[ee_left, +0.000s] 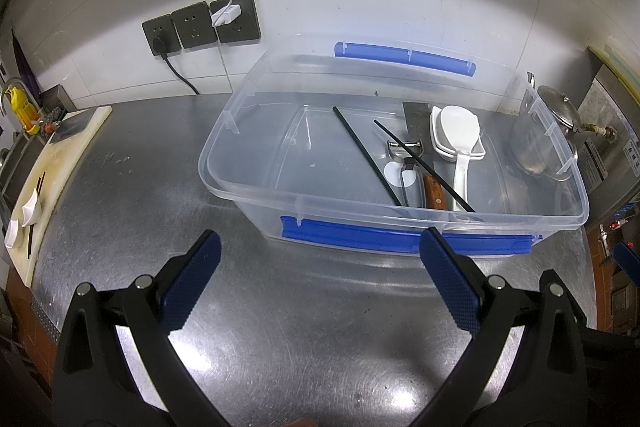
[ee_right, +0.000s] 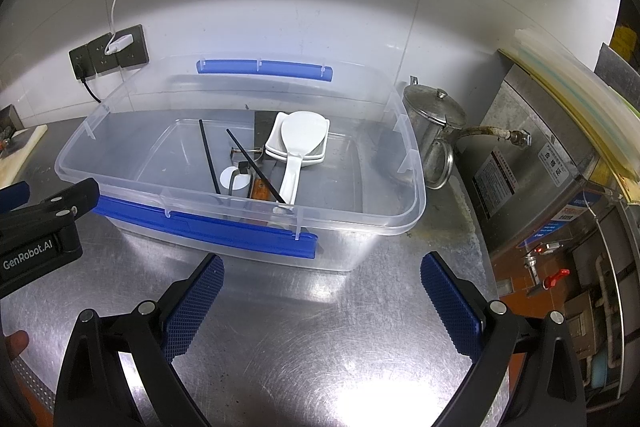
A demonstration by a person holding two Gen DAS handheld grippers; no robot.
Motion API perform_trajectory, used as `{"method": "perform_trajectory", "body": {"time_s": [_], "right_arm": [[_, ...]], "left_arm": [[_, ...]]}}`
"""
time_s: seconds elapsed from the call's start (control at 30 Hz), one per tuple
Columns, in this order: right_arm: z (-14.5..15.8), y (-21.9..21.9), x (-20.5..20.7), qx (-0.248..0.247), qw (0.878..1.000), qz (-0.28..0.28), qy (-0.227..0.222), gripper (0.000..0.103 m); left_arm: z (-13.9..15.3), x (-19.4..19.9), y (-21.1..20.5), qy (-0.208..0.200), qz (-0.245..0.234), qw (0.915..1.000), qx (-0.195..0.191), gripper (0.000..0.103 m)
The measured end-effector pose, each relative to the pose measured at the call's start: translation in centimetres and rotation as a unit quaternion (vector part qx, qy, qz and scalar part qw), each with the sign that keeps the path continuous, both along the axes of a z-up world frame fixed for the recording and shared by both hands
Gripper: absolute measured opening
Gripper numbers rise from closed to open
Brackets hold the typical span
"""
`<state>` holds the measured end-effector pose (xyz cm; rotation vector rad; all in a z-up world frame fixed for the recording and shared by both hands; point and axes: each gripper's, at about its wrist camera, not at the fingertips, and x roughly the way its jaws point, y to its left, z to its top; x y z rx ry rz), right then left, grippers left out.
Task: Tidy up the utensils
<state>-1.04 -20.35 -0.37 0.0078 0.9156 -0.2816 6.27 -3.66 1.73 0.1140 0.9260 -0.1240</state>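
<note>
We had both empty and spread wide: left hand-held gripper [ee_left: 320, 283], right hand-held gripper [ee_right: 322, 303]. Remaining chopsticks [ee_left: 35, 211] on cutting board [ee_left: 76, 147] lay far left of the left one, axis roughly along its pointing direction; bin [ee_left: 248, 187] dead ahead.

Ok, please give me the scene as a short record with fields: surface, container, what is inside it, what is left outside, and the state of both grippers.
surface: steel counter
container: clear plastic bin, blue latches, no lid
inside: two black chopsticks, white rice paddle, white dishes, peeler, wooden-handled tool
outside: cutting board with white spoons, a black stick
left gripper: open, empty
right gripper: open, empty
</note>
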Motion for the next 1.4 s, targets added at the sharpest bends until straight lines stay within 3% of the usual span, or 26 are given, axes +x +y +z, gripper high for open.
{"method": "perform_trajectory", "body": {"time_s": [1.4], "right_arm": [[-0.31,-0.14,0.34,0.000,1.000,0.007,0.005,0.098]], "left_arm": [[-0.21,0.26,-0.12,0.002,-0.002,1.0000,0.001,0.095]]}}
